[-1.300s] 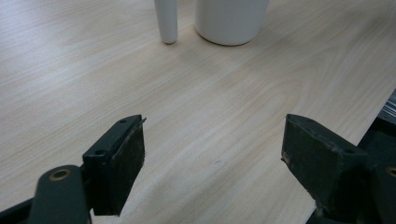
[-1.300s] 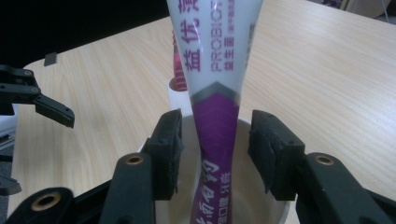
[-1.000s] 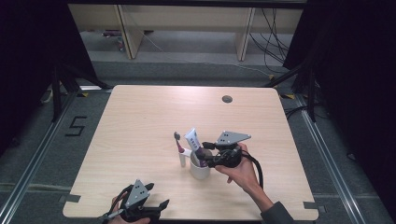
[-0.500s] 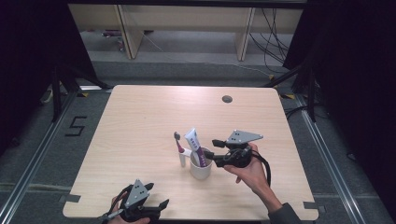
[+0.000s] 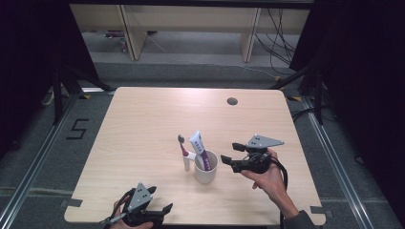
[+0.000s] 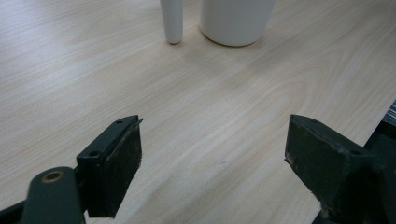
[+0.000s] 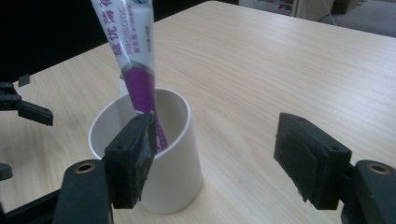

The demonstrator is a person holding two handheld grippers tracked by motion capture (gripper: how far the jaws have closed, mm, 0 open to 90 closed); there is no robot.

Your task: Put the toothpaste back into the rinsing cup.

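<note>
A white cup [image 5: 206, 168] stands in the middle of the table and holds a white and purple toothpaste tube [image 5: 199, 147] that leans up to the left. A toothbrush [image 5: 184, 153] stands upright just left of the cup. My right gripper [image 5: 229, 153] hovers a little right of the cup; its jaws have just been opening and nothing is between them. In the right gripper view the right gripper [image 7: 215, 149] is open, with the cup [image 7: 175, 163] and tube [image 7: 135, 56] behind its left jaw. My left gripper [image 5: 160, 199] rests open at the front edge, empty [image 6: 212, 158].
The wooden table [image 5: 143, 124] has a small round hole [image 5: 232, 101] near its far right. The cup's base [image 6: 236, 21] and the toothbrush handle [image 6: 171, 21] stand ahead of the left gripper. The table's front edge [image 6: 378, 116] runs close to the left gripper's right jaw.
My right gripper has drawn back to the right, away from the cup, and its jaws stand wider. The toothpaste tube stays in the cup. The left gripper has kept still.
</note>
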